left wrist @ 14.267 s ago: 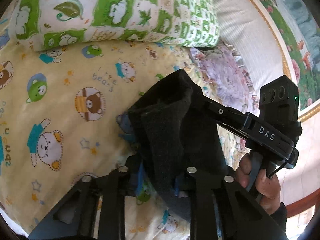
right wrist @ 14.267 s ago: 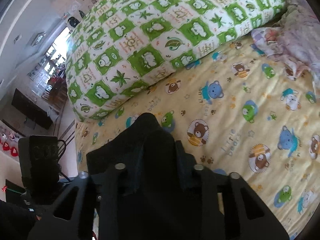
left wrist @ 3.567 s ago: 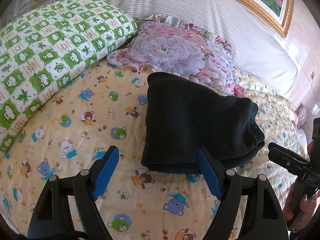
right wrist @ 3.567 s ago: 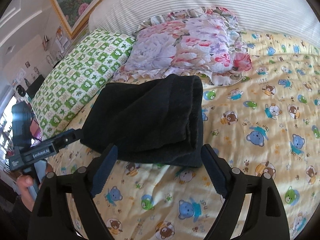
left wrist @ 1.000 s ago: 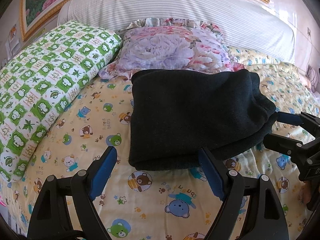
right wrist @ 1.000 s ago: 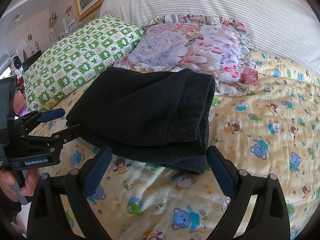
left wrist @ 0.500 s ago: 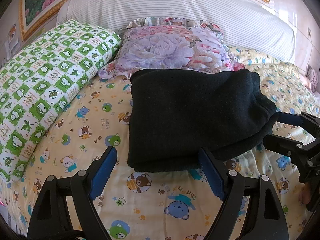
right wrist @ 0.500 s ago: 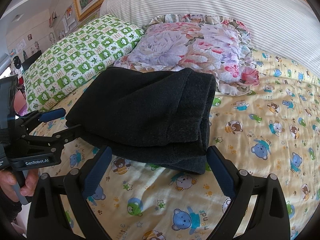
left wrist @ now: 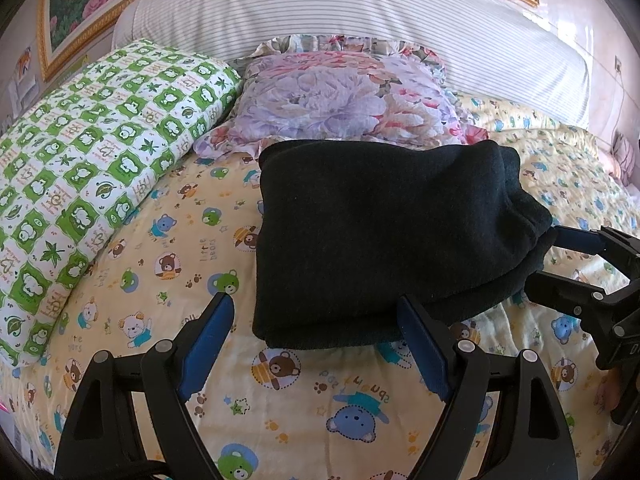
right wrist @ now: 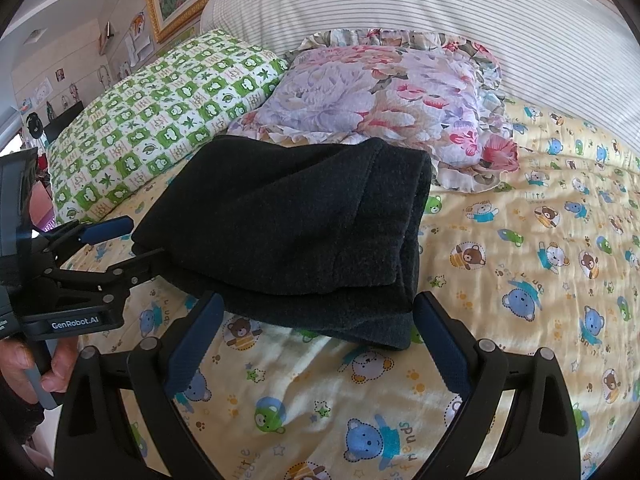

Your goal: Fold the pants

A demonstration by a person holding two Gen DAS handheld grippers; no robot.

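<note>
"GenRobot.AI" — left claw (right wrist: 140, 240) body

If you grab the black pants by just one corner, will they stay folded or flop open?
Probably flop open. The black pants look like soft, thick fleece, and their stacked layers lie loose at the edge. They likely won't slide far if pushed, since fuzzy cloth would grip the bear-print sheet.

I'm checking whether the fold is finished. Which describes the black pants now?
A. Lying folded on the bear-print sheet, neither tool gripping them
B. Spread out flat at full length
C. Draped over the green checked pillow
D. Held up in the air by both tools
A: the black pants lie in a folded stack on the bear-print sheet, with the left tool and right tool both open around its near edge, clamping nothing.
</note>
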